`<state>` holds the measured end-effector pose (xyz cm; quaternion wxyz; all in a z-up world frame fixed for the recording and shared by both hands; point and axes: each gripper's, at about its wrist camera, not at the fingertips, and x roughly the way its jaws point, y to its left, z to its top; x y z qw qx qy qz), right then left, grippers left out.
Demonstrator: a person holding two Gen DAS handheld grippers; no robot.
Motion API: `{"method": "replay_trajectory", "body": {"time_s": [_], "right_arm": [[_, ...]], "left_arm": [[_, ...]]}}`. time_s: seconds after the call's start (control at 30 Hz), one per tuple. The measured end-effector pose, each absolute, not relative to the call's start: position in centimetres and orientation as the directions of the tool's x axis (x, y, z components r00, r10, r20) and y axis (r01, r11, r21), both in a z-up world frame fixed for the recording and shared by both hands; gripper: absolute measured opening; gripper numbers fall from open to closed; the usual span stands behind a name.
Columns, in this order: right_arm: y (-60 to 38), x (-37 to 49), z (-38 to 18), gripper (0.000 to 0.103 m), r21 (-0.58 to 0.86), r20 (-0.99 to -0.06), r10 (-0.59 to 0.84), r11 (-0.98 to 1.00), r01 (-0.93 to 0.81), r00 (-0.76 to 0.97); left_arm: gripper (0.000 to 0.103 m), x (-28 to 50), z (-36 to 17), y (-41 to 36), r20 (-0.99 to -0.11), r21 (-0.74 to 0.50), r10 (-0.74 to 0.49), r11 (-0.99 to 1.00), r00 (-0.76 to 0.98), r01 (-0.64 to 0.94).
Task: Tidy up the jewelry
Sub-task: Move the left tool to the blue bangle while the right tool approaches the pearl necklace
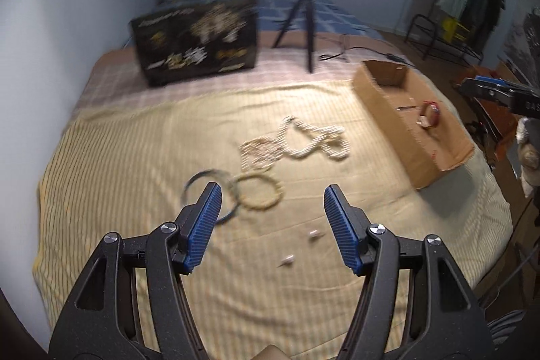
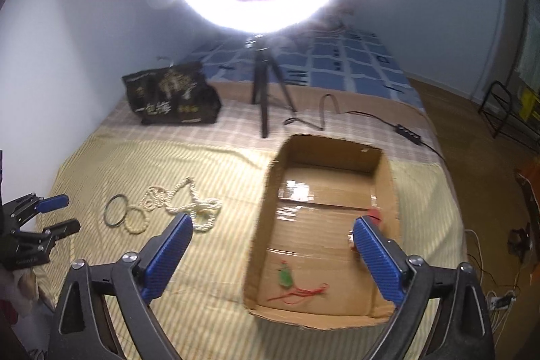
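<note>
The left hand-held gripper (image 1: 272,226), jaws open and empty, is the nearer one to the jewelry: the dark bangle (image 1: 209,196) and beaded bracelet (image 1: 259,192) lie flat on the bed (image 1: 118,157) just beyond its fingertips, left of the cardboard box (image 2: 266,208) under the open, empty right hand-held gripper (image 2: 272,250).
</note>
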<state>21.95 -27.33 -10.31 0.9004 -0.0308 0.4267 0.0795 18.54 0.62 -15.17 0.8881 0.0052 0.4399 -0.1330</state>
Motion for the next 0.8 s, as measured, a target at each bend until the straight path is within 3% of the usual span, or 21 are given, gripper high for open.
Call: {"method": "replay_trajectory", "body": {"time_s": [0.4, 0.6, 0.67, 0.8], "right_arm": [[-22.6, 26.0, -13.5, 0.073, 0.04, -0.828, 0.173, 0.967, -0.252, 0.533], [-20.8, 27.7, -14.7, 0.072, 0.056, -0.845, 0.197, 0.957, -0.284, 0.497], [-19.9, 28.3, -15.3, 0.071, 0.052, -0.853, 0.2, 0.952, -0.303, 0.482], [-18.4, 29.5, -16.6, 0.062, 0.069, -0.873, 0.217, 0.942, -0.328, 0.438]], "left_arm": [[0.065, 19.9, -19.4, 6.8, -0.829, -0.166, -0.198, 0.98, 0.523, 0.108], [0.065, 20.9, -20.9, 8.2, -0.839, -0.202, -0.209, 0.977, 0.502, 0.069], [0.056, 21.4, -21.4, 8.3, -0.845, -0.211, -0.215, 0.975, 0.49, 0.064], [0.055, 22.2, -22.4, 8.5, -0.852, -0.234, -0.229, 0.971, 0.472, 0.048]]}}
